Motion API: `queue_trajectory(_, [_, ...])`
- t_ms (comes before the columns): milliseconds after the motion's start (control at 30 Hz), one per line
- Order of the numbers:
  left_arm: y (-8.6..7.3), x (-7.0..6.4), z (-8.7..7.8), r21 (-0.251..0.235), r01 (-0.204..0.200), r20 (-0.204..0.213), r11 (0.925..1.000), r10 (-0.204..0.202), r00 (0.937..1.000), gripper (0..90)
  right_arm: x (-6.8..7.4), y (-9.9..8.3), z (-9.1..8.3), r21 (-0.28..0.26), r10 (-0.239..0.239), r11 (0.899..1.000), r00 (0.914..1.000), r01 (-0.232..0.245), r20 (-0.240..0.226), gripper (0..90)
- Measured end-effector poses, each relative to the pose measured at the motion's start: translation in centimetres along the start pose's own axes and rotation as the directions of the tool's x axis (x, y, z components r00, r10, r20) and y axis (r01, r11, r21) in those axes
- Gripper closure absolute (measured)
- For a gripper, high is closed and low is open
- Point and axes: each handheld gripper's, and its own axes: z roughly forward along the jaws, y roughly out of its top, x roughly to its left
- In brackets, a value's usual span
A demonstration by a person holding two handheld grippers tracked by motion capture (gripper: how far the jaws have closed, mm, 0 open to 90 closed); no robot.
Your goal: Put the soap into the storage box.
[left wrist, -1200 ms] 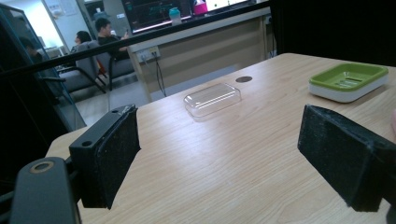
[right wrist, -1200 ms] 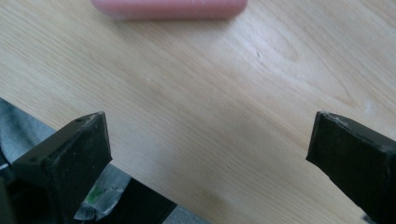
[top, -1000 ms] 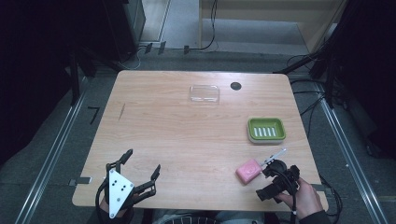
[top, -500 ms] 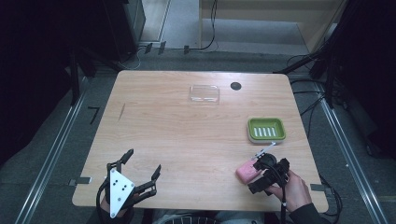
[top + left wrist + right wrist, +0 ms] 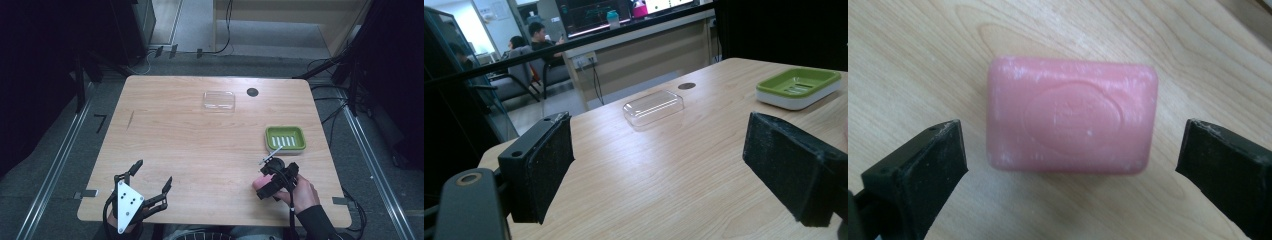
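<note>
No readable text anywhere; pink soap bar [image 5: 1071, 115] has an oval embossed stamp, too worn to make out.

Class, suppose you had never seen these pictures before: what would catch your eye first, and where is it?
The pink soap bar stands out first, lying flat on the wooden table near its front right, between the open jaws of the right gripper. Next comes the bright green soap dish, just beyond it. The left gripper waits open at the front left.
</note>
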Motion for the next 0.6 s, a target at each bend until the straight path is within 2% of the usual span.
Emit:
queue_trajectory(300, [0.0, 0.0, 0.0, 0.000, 0.000, 0.000, 1.0000, 0.000, 1.0000, 13.1, 0.2, 1.0, 0.7, 0.008, -0.017, 1.000, 0.9999, 0.017, 0.000, 0.0])
queue_trajectory(600, [0.0, 0.0, 0.0, 0.000, -0.001, 0.000, 1.0000, 0.001, 1.0000, 13.1, -0.1, 1.6, 1.8, 0.079, -0.011, 0.997, 0.9999, 0.012, -0.006, 0.0])
